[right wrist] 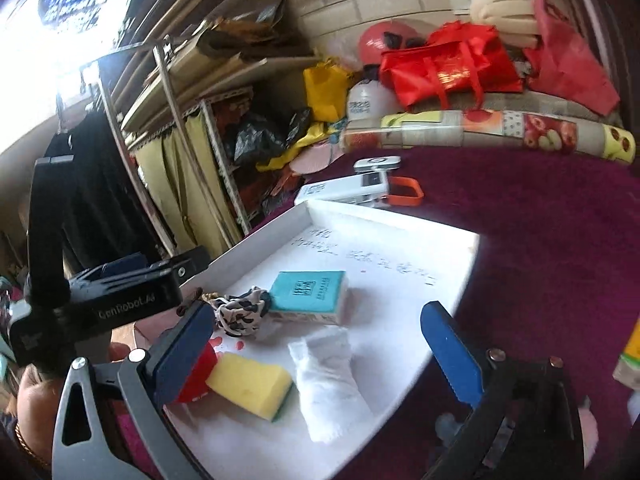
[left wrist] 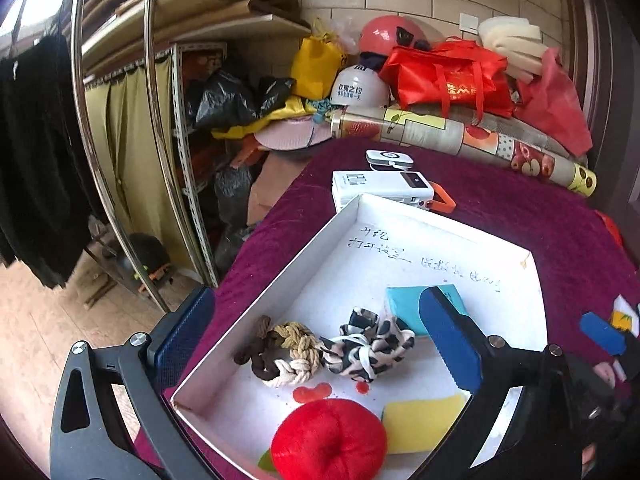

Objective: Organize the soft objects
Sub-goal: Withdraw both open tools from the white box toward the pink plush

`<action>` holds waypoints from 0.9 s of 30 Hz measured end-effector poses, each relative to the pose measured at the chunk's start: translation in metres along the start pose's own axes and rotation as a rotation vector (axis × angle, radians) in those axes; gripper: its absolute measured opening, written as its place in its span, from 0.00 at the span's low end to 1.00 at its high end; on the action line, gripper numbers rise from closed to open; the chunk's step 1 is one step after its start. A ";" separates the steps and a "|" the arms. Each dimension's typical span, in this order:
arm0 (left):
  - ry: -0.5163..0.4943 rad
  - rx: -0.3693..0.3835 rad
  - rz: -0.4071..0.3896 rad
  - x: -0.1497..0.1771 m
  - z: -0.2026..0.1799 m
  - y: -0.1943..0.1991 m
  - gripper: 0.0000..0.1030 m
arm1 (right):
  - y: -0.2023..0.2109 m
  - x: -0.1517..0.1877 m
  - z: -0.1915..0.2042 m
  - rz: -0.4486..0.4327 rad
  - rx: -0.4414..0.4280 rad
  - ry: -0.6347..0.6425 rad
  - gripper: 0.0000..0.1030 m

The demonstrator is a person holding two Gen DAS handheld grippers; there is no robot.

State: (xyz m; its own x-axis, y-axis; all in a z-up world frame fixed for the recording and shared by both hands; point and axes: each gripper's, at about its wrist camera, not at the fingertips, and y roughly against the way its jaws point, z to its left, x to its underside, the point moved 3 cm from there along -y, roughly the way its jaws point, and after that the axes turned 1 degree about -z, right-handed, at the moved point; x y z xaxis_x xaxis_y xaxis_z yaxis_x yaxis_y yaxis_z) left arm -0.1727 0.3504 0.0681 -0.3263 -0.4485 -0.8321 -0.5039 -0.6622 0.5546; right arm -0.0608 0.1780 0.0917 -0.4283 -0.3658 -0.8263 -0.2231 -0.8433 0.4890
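I am holding my left claw [left wrist: 320, 336] and right claw [right wrist: 320, 356] wide open, gripping nothing. The scrunchies [left wrist: 370, 342], sponge [right wrist: 250, 384] and white sock [right wrist: 330, 384] are lying in the white tray [left wrist: 256, 300]. My left finger [right wrist: 182, 350] is partly hiding the red pompom [left wrist: 328, 440].

Up at the far edge of the purple tablecloth [left wrist: 520, 200], a rolled fruit-print mat [left wrist: 460, 136] lies along the back. Piled behind it: a red bag [left wrist: 444, 76], a white helmet [left wrist: 358, 86], a pink helmet [left wrist: 386, 34] and a yellow bag [left wrist: 316, 64]. Nearer in, a white power bank [left wrist: 380, 190] with an orange loop sits beside a small white gadget [left wrist: 388, 159]. Off the left edge, black clothes [left wrist: 36, 168] hang on a metal rack [left wrist: 86, 92].
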 end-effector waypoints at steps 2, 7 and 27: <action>-0.016 -0.025 -0.020 0.001 -0.005 0.006 1.00 | 0.006 -0.002 -0.006 0.000 -0.006 -0.020 1.00; -0.055 -0.019 -0.061 0.004 -0.021 0.026 1.00 | 0.030 -0.004 -0.018 -0.037 -0.022 -0.074 1.00; -0.249 0.387 0.012 0.034 -0.138 0.063 1.00 | 0.108 0.025 -0.130 -0.080 0.194 -0.225 1.00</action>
State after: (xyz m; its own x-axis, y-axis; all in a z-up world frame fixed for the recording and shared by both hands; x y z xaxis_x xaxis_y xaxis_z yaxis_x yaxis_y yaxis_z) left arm -0.1046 0.2106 0.0759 -0.4926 -0.2654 -0.8288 -0.7450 -0.3636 0.5593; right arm 0.0183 0.0265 0.0869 -0.5809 -0.1867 -0.7922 -0.4178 -0.7669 0.4871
